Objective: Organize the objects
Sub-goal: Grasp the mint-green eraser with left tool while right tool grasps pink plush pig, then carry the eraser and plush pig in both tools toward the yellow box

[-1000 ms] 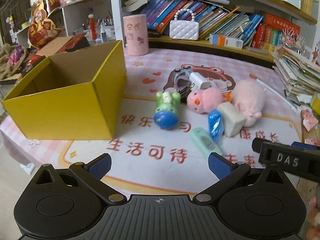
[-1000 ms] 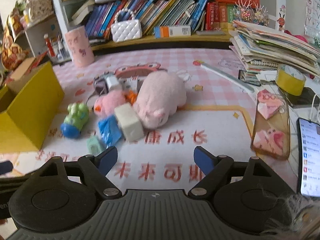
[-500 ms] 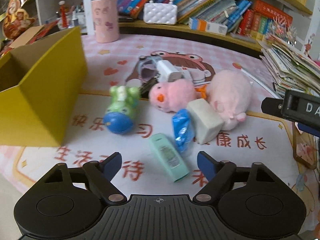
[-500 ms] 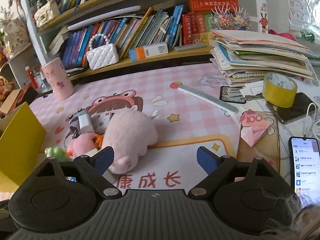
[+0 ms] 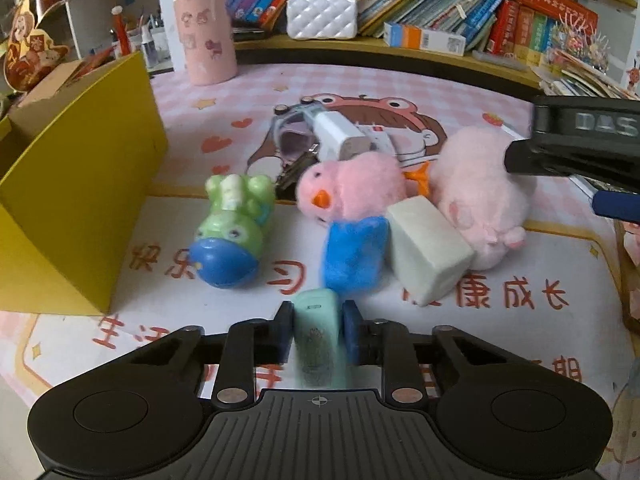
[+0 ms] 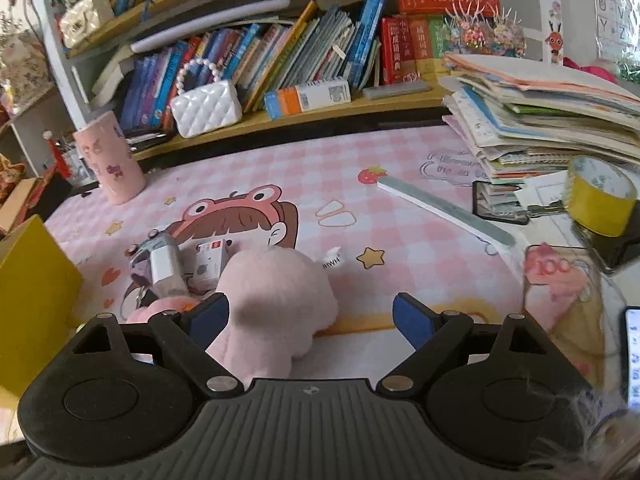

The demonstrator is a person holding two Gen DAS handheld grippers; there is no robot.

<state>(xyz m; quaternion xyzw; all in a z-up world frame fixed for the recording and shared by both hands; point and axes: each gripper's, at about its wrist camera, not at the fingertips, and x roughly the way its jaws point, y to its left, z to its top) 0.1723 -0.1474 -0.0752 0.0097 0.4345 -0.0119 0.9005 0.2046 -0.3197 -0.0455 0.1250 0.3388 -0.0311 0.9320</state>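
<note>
Left tool (image 5: 315,330) closing on mint tube (image 5: 318,340) near blue packet (image 5: 355,254), right tool (image 6: 310,314) wide, opening, beside pink plush (image 6: 276,300), yellow box (image 5: 76,196) far left.

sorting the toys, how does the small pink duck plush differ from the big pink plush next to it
The small pink duck plush has an orange beak and a dark eye facing the left wrist camera; the big pink plush shows only a pale snout and is clearly larger. The duck lies between the green toy and the cream block; the big one lies beyond the block. Both are fluffy, pink, and ungripped.
</note>
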